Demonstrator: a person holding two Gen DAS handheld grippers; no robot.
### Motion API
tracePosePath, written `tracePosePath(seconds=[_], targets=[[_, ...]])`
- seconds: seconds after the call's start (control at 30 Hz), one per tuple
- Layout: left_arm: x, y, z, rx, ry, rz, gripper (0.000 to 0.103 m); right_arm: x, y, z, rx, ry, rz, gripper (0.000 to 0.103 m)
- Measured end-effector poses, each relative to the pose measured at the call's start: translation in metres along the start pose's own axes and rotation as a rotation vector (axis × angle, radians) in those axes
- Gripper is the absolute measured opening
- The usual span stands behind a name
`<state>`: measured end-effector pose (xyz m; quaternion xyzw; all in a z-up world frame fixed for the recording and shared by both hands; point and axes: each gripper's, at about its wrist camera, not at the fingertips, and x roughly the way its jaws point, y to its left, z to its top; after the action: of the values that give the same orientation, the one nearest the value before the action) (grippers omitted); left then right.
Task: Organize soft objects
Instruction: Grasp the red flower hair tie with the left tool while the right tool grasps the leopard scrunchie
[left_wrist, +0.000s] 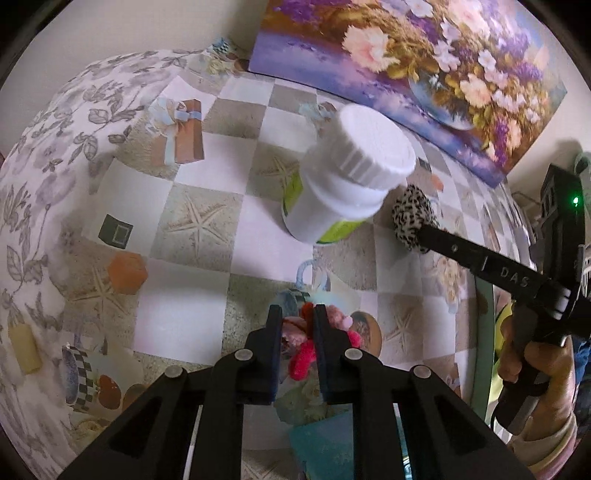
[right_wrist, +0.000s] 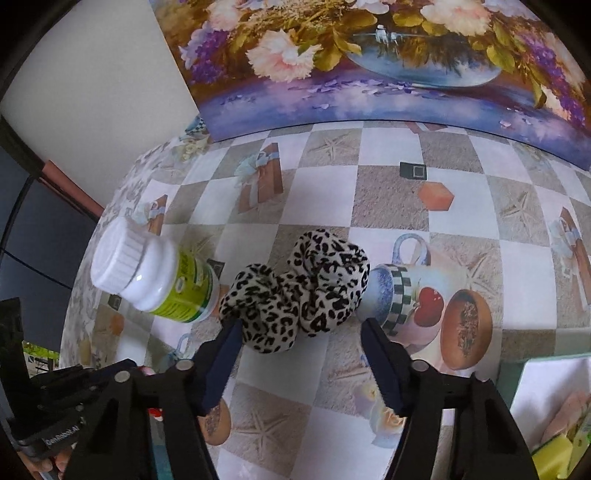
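Mostly hidden between the left gripper (left_wrist: 297, 317) fingers, a red-pink plush (left_wrist: 306, 356) is clamped — right gripper (right_wrist: 301, 325) gapes wide around the leopard scrunchie (right_wrist: 295, 291).

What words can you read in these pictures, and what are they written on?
"DAS": on the finger of the right gripper, reaching in from the right in the left wrist view; any further letters are hidden.
Small white print, too blurred to read for sure: on the left gripper's body, seen low at the left of the right wrist view.
Green label on the white bottle: too small and blurred to read.
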<state>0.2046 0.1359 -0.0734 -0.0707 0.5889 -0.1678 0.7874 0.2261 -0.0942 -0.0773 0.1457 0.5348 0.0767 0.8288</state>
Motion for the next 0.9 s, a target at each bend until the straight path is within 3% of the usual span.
tracePosePath(seconds=[0.23, 0.33, 0.63, 0.9], targets=[[-0.008, 0.009, 0.0, -0.021, -0.034, -0.009, 0.017, 0.007, 0.002, 0.002, -0.033, 0.012, 0.007, 0.051], [-0.007, 0.006, -0.001, -0.019, -0.036, -0.011, 0.017, 0.01, 0.005, 0.001, -0.05, 0.016, 0.008, 0.039], [-0.003, 0.001, 0.001, -0.02, -0.025, 0.0, 0.017, 0.011, 0.006, 0.001, -0.068, 0.017, 0.005, 0.017], [-0.009, 0.004, 0.001, -0.065, -0.024, 0.007, 0.017, -0.001, 0.005, -0.002, -0.056, 0.01, 0.027, 0.01]])
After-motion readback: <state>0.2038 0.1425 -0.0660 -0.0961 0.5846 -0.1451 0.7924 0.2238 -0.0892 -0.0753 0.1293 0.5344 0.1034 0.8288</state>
